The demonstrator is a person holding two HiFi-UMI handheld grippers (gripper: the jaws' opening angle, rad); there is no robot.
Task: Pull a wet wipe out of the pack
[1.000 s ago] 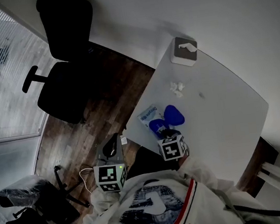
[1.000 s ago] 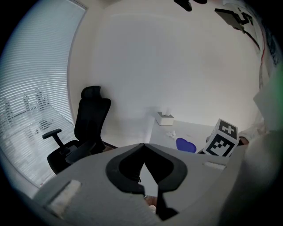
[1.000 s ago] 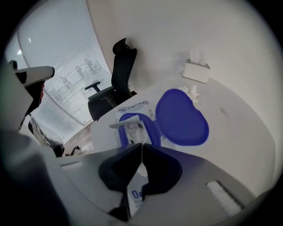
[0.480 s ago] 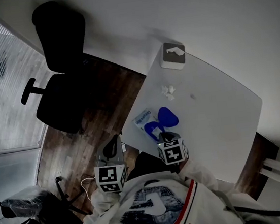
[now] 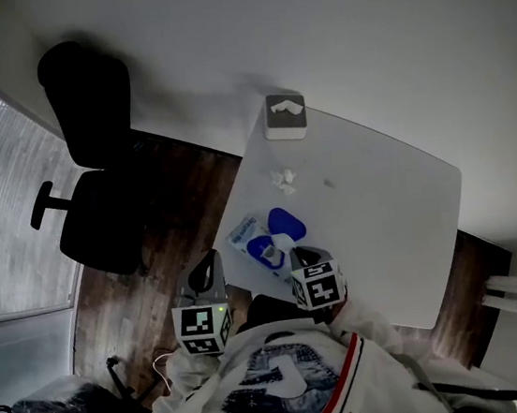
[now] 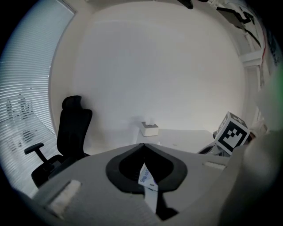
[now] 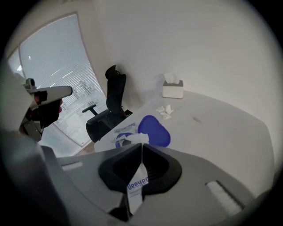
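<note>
The wet wipe pack (image 5: pixel 248 235) lies near the left edge of the white table (image 5: pixel 383 222), its blue lid (image 5: pixel 286 221) flipped open. In the right gripper view the pack (image 7: pixel 116 136) and lid (image 7: pixel 154 130) sit just beyond the jaws. My right gripper (image 7: pixel 141 144) is shut on a white wet wipe (image 7: pixel 134 139) that sticks up out of the pack's opening. In the head view the wipe (image 5: pixel 282 242) shows in front of the right gripper (image 5: pixel 295 254). My left gripper (image 6: pixel 142 145) is shut on nothing and hangs off the table's left side (image 5: pixel 207 272).
A tissue box (image 5: pixel 285 115) stands at the table's far edge, with a crumpled tissue (image 5: pixel 283 180) between it and the pack. A black office chair (image 5: pixel 93 166) stands on the wooden floor to the left. A wall runs behind the table.
My right gripper has risen over the pack, and a white wipe now shows at the opening. The left gripper has shifted a little and the head view has swung.
</note>
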